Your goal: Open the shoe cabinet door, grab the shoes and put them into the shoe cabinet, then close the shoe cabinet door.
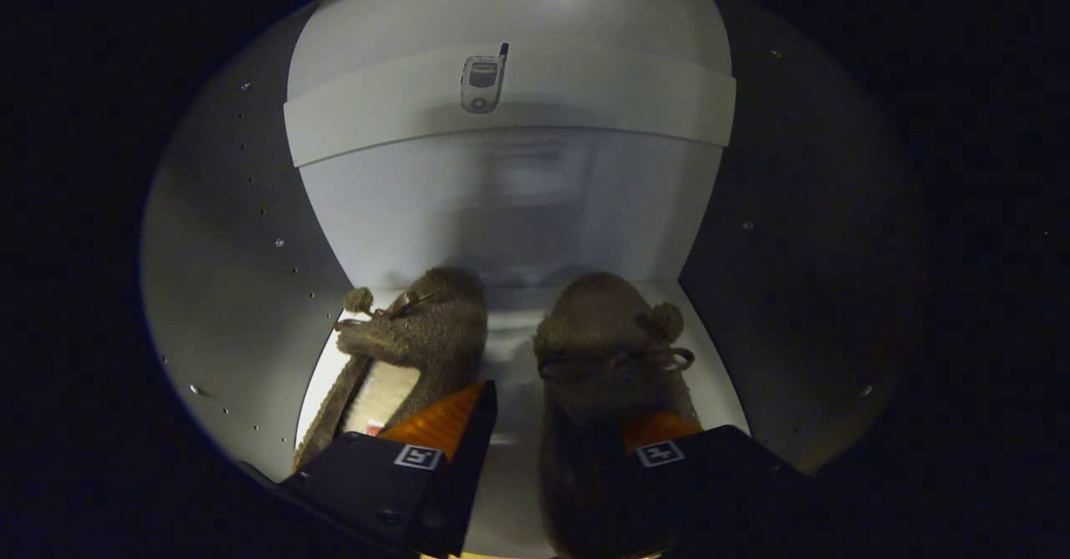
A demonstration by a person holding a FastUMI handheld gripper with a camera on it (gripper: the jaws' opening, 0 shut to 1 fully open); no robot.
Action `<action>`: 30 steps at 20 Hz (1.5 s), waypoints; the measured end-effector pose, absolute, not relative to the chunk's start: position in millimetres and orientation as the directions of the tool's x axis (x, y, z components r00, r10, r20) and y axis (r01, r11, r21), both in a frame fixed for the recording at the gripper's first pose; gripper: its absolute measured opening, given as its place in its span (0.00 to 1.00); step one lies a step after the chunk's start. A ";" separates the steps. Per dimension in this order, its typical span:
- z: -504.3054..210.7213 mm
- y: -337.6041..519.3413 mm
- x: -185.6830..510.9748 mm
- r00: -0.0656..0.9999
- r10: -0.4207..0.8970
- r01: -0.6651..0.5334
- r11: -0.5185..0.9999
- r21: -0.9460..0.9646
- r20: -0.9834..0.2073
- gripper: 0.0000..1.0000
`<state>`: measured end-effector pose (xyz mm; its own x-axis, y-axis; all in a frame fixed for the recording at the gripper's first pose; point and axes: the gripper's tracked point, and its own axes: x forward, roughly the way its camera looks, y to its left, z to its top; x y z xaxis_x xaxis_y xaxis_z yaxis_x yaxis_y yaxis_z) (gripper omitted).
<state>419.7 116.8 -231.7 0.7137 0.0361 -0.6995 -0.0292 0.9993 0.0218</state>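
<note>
Gripper [535,450] inside the shoe cabinet [251,292], fingers spread wide apart and pressing on nothing. The left finger lies over the heel opening of the left slipper [418,333]; the right finger lies over the rear of the right slipper [606,342]; whether either finger touches its slipper cannot be told. A strip of bare shelf [510,459] runs between the fingers.

Both slippers are brown and fuzzy, each with a pom-pom and a thin bow on top. They stand side by side on the pale lower shelf, toes pointing toward 12 o'clock, apart from one another. The left slipper sits at about 11 o'clock from the fingers and shows its light lining; the right sits at about 1 o'clock.

Beyond the toes, at 12 o'clock, rises the cabinet's pale back wall [510,208]. Above it an upper shelf [585,99] crosses the cabinet, with a small flip phone [482,81] lying on its front part. Grey side walls with rows of small holes stand at 9 and 3 o'clock.
</note>
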 end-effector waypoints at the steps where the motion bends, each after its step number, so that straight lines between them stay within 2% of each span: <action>1: -229.2 117.4 413.5 0.710 0.041 -0.042 0.999 0.016 -0.703 0.75; 4: -214.0 119.7 395.8 0.711 0.066 -0.080 0.997 0.012 -0.700 0.93; 6: -204.0 119.4 385.2 0.716 0.072 -0.088 0.996 0.014 -0.695 0.98; 10: -164.6 117.4 363.9 0.772 0.093 -0.090 0.995 0.038 -0.629 0.99; 15: -89.4 115.6 323.4 0.918 0.097 -0.078 0.995 0.065 -0.384 0.98; 21: -15.2 119.7 230.9 0.983 0.102 -0.097 0.995 0.037 -0.154 0.98; 26: 14.5 113.6 143.3 0.988 0.130 -0.125 0.990 0.058 -0.088 0.98; 30: 20.5 97.9 70.2 0.986 0.144 -0.139 0.988 0.064 -0.080 0.98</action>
